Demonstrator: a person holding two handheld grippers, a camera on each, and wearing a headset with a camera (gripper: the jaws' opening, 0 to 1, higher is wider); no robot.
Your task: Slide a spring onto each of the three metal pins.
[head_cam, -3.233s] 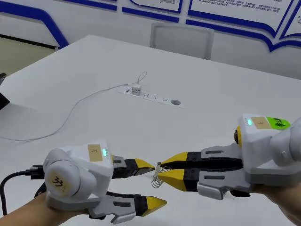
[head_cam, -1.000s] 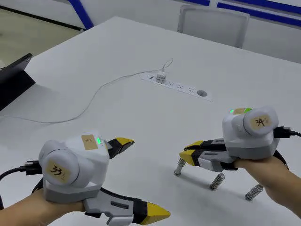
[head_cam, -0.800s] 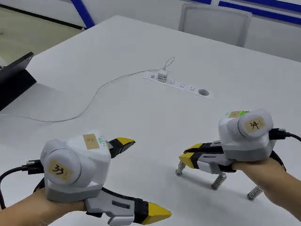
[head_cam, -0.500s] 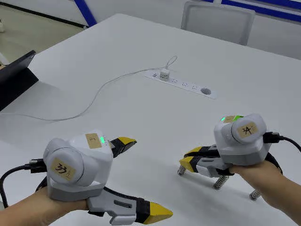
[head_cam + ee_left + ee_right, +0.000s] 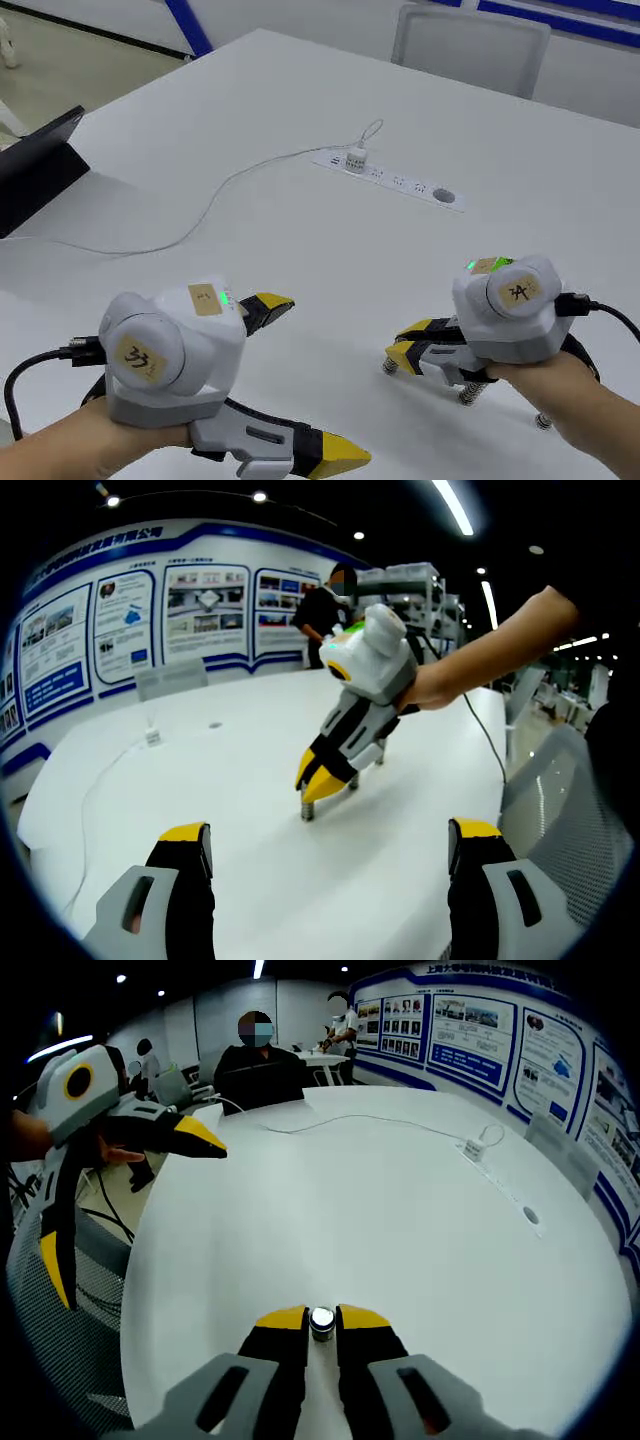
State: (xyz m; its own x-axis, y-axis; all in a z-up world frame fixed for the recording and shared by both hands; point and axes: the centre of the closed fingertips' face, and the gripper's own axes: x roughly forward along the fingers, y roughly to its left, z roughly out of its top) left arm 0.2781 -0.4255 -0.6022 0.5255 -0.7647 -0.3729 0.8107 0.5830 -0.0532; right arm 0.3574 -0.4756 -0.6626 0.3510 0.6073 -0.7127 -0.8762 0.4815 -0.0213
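Left tool (image 5: 306,382) hovers over the near-left worktop (image 5: 300,240), jaws spread wide apart, yellow tips clear of everything.

Right tool (image 5: 403,351) sits low at the near right, jaws drawn together on the round metal head of the first pin (image 5: 390,366). In the right gripper view the head sits between the two yellow tips. It looks pinched, though true contact is hard to confirm.

First pin stands upright on the worktop, with a spring (image 5: 389,371) coiled round its shaft. Second pin (image 5: 468,393) stands just beside it, under the right tool's body, also wearing a coil. Third pin (image 5: 541,421) stands further right, by the person's wrist, too small to read its coil.

Power strip (image 5: 395,183) lies well behind the pins at mid-worktop. A white cable (image 5: 215,195) trails left from it.
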